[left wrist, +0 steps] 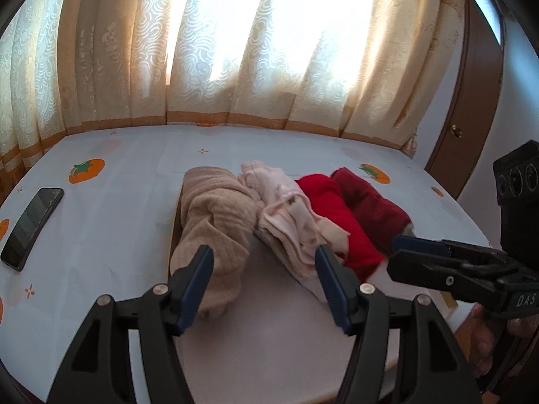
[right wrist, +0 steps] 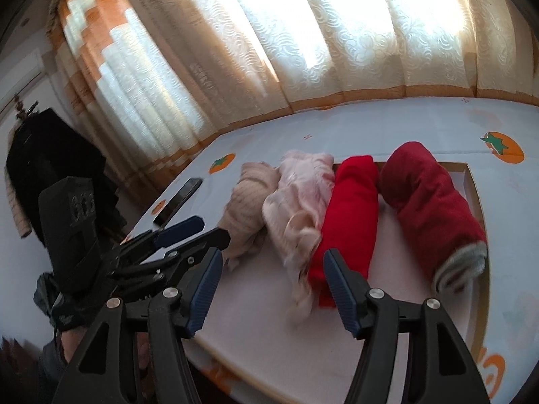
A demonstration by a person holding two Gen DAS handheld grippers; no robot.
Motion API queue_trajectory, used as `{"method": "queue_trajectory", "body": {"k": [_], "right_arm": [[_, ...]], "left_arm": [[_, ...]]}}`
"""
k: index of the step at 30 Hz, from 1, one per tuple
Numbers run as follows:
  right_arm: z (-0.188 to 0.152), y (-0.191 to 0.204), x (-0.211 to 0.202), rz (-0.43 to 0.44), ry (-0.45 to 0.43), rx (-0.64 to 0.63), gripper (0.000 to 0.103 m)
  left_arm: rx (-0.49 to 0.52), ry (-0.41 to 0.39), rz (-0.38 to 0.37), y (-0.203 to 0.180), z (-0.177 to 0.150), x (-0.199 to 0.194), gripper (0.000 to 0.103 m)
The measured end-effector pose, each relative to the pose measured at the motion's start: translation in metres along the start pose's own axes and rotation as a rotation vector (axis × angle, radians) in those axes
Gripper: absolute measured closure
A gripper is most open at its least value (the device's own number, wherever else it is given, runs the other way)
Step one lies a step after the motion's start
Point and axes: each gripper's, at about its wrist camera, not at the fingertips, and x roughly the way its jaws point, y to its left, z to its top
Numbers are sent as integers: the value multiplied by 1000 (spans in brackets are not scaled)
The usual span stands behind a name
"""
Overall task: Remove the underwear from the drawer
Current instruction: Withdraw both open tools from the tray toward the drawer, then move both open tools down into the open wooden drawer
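Beige, pink, red and maroon rolls (right wrist: pixel 350 215) lie side by side in the drawer (right wrist: pixel 473 185).

Blown-out backlit curtains (left wrist: pixel 256 43), fisheye warp

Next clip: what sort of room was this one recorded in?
Probably a bedroom or similar home room: long cream patterned curtains over a bright window, rolled garments such as the bright red fabric roll in a shallow tray, and a brown wooden door.
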Motion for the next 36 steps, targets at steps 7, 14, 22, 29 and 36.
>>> {"method": "queue_trajectory", "body": {"k": [7, 14, 22, 29, 36], "right_arm": [[-25, 14, -24, 29, 9, -37, 37], [-41, 30, -42, 52, 12, -75, 34], [-58, 38, -67, 67, -12, -92, 33], [-72, 39, -94, 56, -42, -109, 33], [-94, 40, -104, 44, -16, -141, 33]], "left_arm": [[38, -4, -39, -18, -16, -22, 40], [84, -12, -74, -38, -31, -46, 38], [123, -9, -101, -51, -53, -67, 36], [174, -6, -106, -57, -77, -87, 36], [192, 37, -88, -51, -101, -90, 36]]}}
